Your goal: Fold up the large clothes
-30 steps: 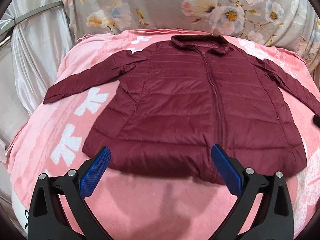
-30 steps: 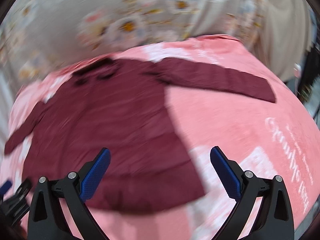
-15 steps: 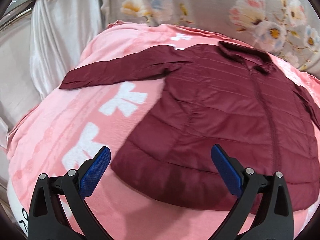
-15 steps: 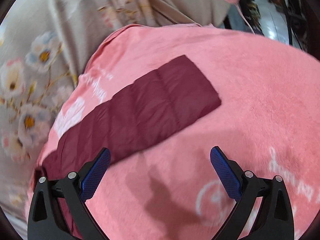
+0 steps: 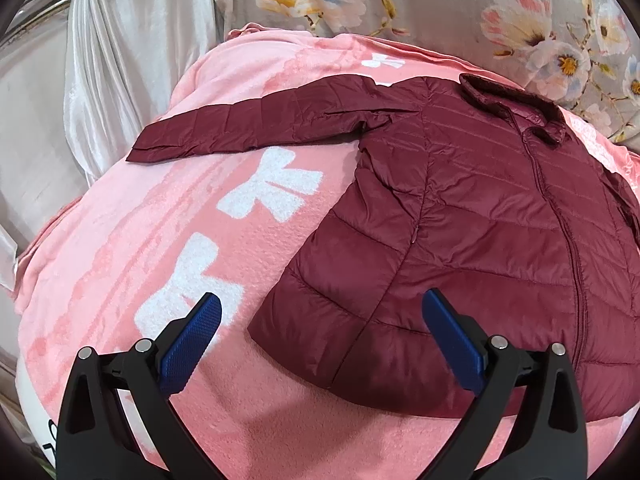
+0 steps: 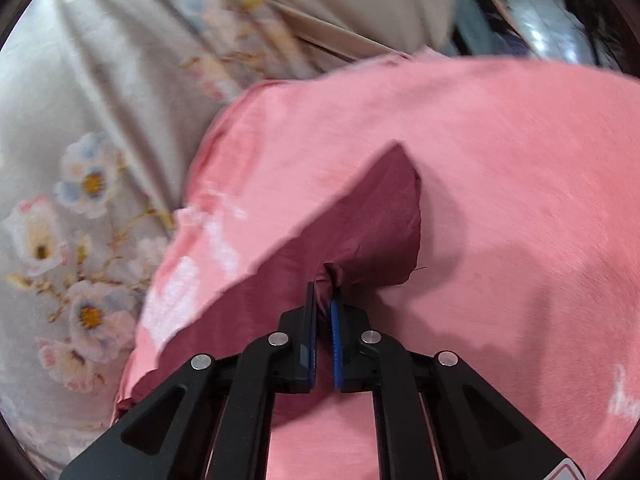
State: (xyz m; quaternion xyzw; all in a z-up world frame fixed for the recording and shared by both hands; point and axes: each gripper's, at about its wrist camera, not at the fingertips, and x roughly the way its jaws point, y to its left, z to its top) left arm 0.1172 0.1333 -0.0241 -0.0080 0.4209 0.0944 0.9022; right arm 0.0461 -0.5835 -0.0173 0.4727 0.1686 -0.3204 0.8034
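The maroon quilted jacket (image 5: 472,232) lies flat, front up and zipped, on the pink blanket (image 5: 132,240). In the left wrist view its long axis runs from the hem at lower centre to the collar (image 5: 512,108) at upper right. One sleeve (image 5: 256,128) stretches out toward the left of the frame, its cuff pointing left.

The left gripper (image 5: 320,340) has its jaws spread wide, holding nothing, above the blanket near the hem corner; contact cannot be confirmed.

In the right wrist view the right gripper (image 6: 323,300) is closing, its jaws nearly together, pinching a gathered fold of the other sleeve's cuff (image 6: 376,224) at frame centre.

The jacket's right edge is cut off in the left view. The right view is motion-blurred; floral fabric (image 6: 92,184) fills its left side.
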